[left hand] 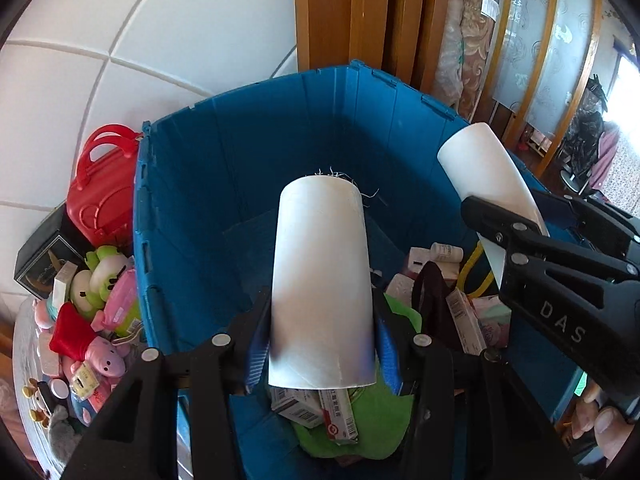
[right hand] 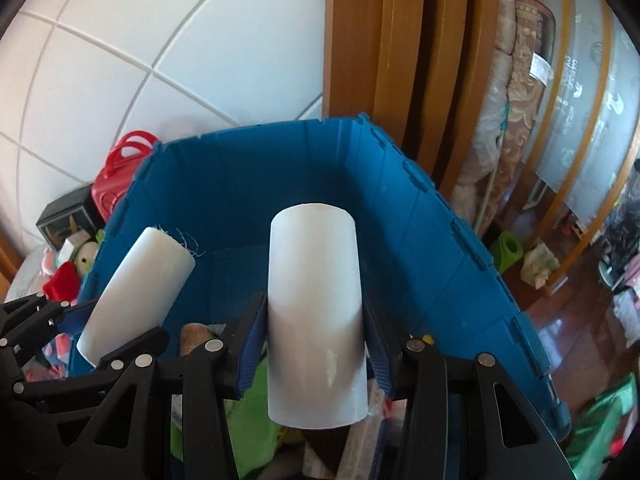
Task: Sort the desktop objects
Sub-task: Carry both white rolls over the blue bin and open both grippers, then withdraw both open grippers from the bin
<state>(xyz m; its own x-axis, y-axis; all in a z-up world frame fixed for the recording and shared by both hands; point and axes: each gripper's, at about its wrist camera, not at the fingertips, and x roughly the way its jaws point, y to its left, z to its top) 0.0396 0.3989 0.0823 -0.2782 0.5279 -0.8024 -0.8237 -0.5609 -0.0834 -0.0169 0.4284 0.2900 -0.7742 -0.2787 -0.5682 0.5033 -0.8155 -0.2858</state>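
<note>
Bright daylight, fisheye-warped edges, dark corners

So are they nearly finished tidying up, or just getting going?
Partway. Done: the blue bin already holds small boxes and a green cloth. In hand: the left gripper and right gripper each grip a white roll above the bin. Left: plush toys and a red case outside it.

Black plastic tongs [left hand: 322, 354] with blue ribbed pads [left hand: 256, 350], round silver rivets and white "DAS" lettering on the right tongs [left hand: 520, 224].
</note>
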